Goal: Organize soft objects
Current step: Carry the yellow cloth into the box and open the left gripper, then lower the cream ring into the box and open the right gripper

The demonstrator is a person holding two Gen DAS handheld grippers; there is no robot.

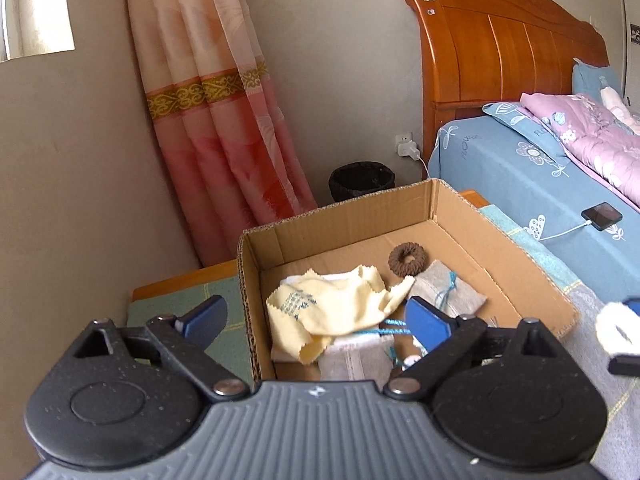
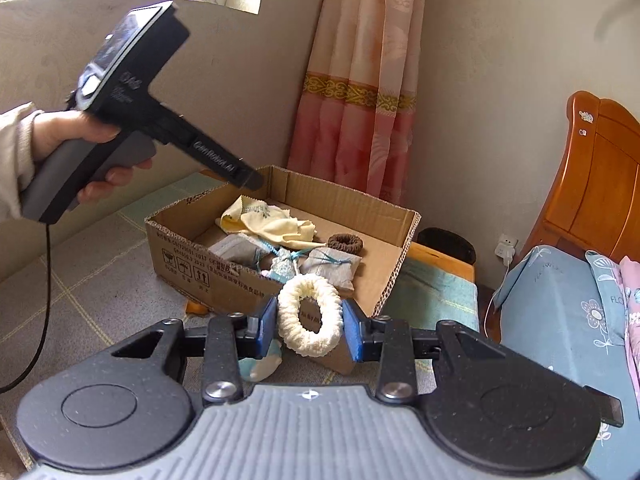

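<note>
An open cardboard box (image 1: pixel 472 216) (image 2: pixel 224 280) holds a yellow cloth (image 1: pixel 332 312) (image 2: pixel 276 224), a brown scrunchie (image 1: pixel 407 259) (image 2: pixel 346 243), grey sachets (image 1: pixel 444 288) (image 2: pixel 330 266) with blue cord and white cloths. My left gripper (image 1: pixel 312 320) is open and empty, its jaws wide apart above the box's near end. My right gripper (image 2: pixel 310 326) is shut on a white fluffy scrunchie (image 2: pixel 310 320), held just short of the box's near wall. The white scrunchie also shows at the right edge of the left wrist view (image 1: pixel 614 330).
The box sits on a checked mat (image 2: pixel 80 280) over a wooden platform. A bed (image 1: pixel 540 168) with a phone (image 1: pixel 601 216) on charge lies right. A black bin (image 1: pixel 360 180), a curtain (image 1: pixel 216 120) and walls stand behind. A pale soft object (image 2: pixel 260 364) lies below the right gripper.
</note>
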